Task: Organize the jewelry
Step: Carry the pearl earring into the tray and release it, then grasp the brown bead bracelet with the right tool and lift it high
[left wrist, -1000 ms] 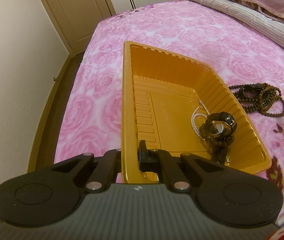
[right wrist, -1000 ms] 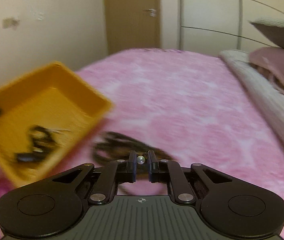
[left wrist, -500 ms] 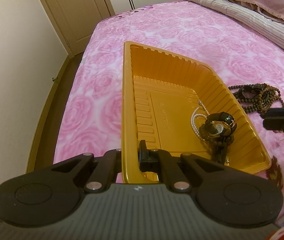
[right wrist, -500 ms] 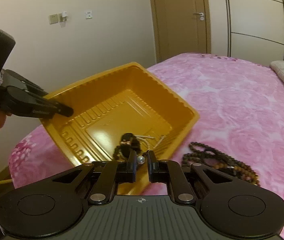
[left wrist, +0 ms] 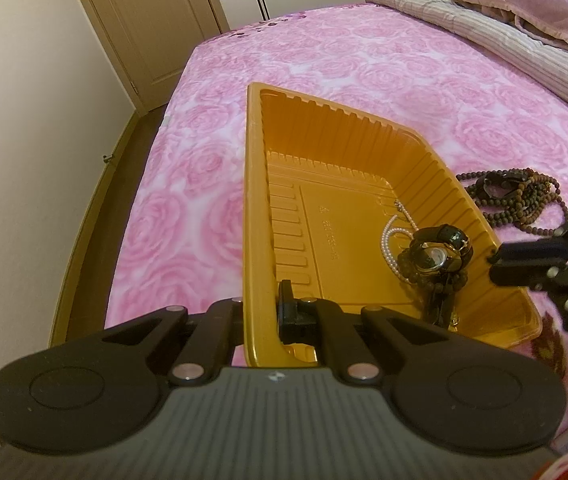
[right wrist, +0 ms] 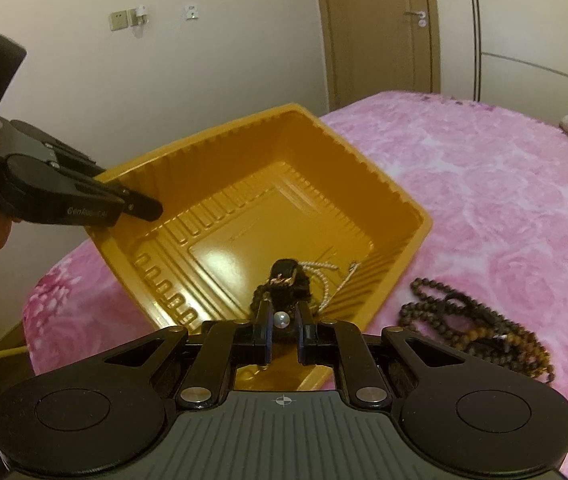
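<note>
An orange plastic tray [left wrist: 255, 200] sits on the pink bed. My left gripper [left wrist: 261, 312] is shut on the tray's near wall; it also shows in the right wrist view [right wrist: 139, 206]. In the tray lie a black watch [left wrist: 440, 254], a white pearl strand [left wrist: 394, 240] and dark beads. My right gripper [right wrist: 282, 320] is shut on a small pearl piece [right wrist: 281, 319] over the tray's [right wrist: 243, 136] right rim. It also shows in the left wrist view [left wrist: 496, 262]. Brown bead necklaces [right wrist: 480, 334] lie on the bed right of the tray, also seen in the left wrist view [left wrist: 520, 200].
The bed has a pink rose-patterned cover [left wrist: 364, 60]. A striped blanket and pink pillow [left wrist: 532, 0] lie at the far right. A wall and wooden door [left wrist: 151, 20] stand left of the bed, with floor below the bed's left edge.
My right gripper has swung left from above the bead necklaces to the tray's right rim, still holding the pearl piece. My left gripper and the tray have stayed still.
</note>
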Available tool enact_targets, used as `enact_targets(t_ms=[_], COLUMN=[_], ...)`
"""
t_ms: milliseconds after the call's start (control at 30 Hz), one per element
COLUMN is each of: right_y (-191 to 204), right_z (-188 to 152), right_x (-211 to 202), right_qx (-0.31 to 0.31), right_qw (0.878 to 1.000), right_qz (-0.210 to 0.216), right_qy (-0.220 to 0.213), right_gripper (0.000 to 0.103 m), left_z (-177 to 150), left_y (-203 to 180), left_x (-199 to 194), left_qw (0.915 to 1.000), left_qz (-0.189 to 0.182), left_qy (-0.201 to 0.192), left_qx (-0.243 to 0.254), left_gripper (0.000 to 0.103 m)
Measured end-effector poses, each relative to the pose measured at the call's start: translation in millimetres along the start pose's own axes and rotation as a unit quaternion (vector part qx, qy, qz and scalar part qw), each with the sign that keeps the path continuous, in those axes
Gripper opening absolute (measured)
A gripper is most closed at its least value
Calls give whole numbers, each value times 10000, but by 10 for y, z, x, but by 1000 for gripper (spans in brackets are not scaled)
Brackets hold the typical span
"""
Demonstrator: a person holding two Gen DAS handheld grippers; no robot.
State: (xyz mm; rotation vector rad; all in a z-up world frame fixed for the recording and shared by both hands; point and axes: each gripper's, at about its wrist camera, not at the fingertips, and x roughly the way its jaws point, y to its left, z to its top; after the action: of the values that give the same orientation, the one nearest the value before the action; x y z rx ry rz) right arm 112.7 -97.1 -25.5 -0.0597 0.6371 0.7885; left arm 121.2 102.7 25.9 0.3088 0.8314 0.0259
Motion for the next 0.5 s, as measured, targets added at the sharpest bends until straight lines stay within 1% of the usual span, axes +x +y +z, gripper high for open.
enact_targets(t_ms=[33,67,133,167,200,267,333,500], right_y=[1,-1,-13,-34,-53,-121,-222,-521], right_z=[-7,-14,-34,-51,-66,-114,-182,-405], right_x=[20,31,19,-5,-33,-117,-220,-454], right_qx=[8,30,111,170,223,377,554,867], right_qw=[10000,10000,9999,9999,9998,9992,9981,9925], right_qz=[61,66,18,14,3,-65,-235,-858], right_qy=[22,36,41,25,-6,-73,-116,-91], right_gripper=[11,14,37,55,58,58,58,59], left_z=[-4,-6,-6,-4,-6,-7,-6,-9], left_y=[6,11,10,7,11,12,13,16], left_x=[0,0,1,1,0,0,-3,-2], left_qw=[10000,10000,10000,10000,10000,10000,10000,10000], left_qz=[-2,-3,-4,-3,-3,-4,-5,-5], left_qy=[-1,-3,-2,-3,-5,-4,-7,-7], left_qx=[3,-2,-2,-5,-6,-6,-7,-11], left_gripper=[3,3,3,3,3,3,3,3])
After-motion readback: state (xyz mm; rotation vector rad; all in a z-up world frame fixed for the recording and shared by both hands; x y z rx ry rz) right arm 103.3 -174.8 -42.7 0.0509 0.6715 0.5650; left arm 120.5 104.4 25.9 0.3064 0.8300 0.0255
